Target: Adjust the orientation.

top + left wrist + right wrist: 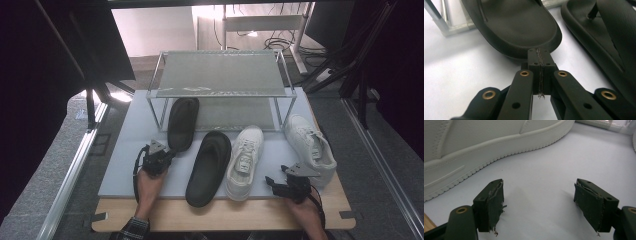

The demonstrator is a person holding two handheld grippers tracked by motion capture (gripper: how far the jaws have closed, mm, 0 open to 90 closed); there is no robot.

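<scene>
Left gripper (pixel 161 155), jaws shut on nothing, tips at heel of black sandal (pixel 182 122) lying half under rack (pixel 220 90) on desk (pixel 130 145). Right gripper (pixel 280 184) jaws wide, nothing held, beside white sneaker (pixel 244 160).

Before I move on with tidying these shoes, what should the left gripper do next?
Probably nudge forward: the left gripper, jaws shut with nothing between them, sits at the heel of the black sandal, whose toe already lies under the shoe rack.

A grey mat (pixel 130 165) is laid on the wooden tabletop (pixel 240 220); two black sandals (pixel 208 167), two white sneakers (pixel 244 162) and a metal rack (pixel 220 87) at the far edge are carried.
</scene>
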